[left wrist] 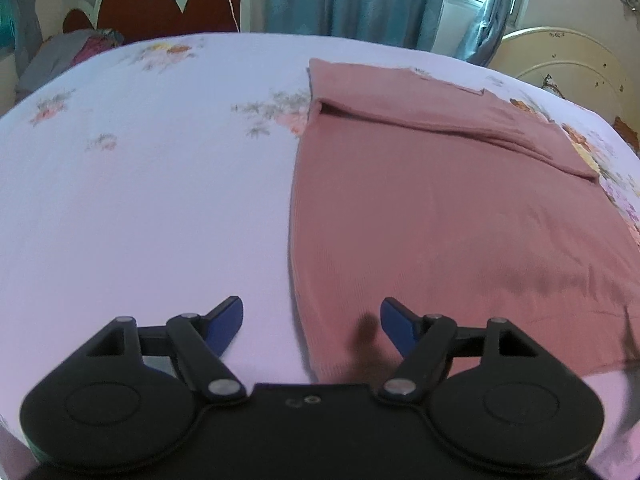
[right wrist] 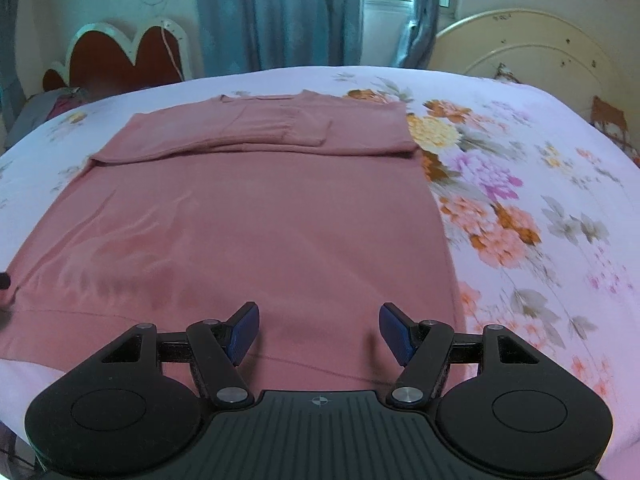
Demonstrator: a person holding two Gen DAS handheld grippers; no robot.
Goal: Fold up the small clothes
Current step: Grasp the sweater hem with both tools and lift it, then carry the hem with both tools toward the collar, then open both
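A dusty-pink ribbed knit top [right wrist: 248, 216] lies flat on the floral bedsheet [left wrist: 140, 184], sleeves folded across; left gripper [left wrist: 312, 326] and right gripper [right wrist: 319, 332] hover wide-jawed, empty, over its near hem, bare sheet all around

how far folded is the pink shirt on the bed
Partly folded. The pink shirt lies flat on the floral bedsheet with its sleeves folded in across the top; the long body is still spread out, unfolded.
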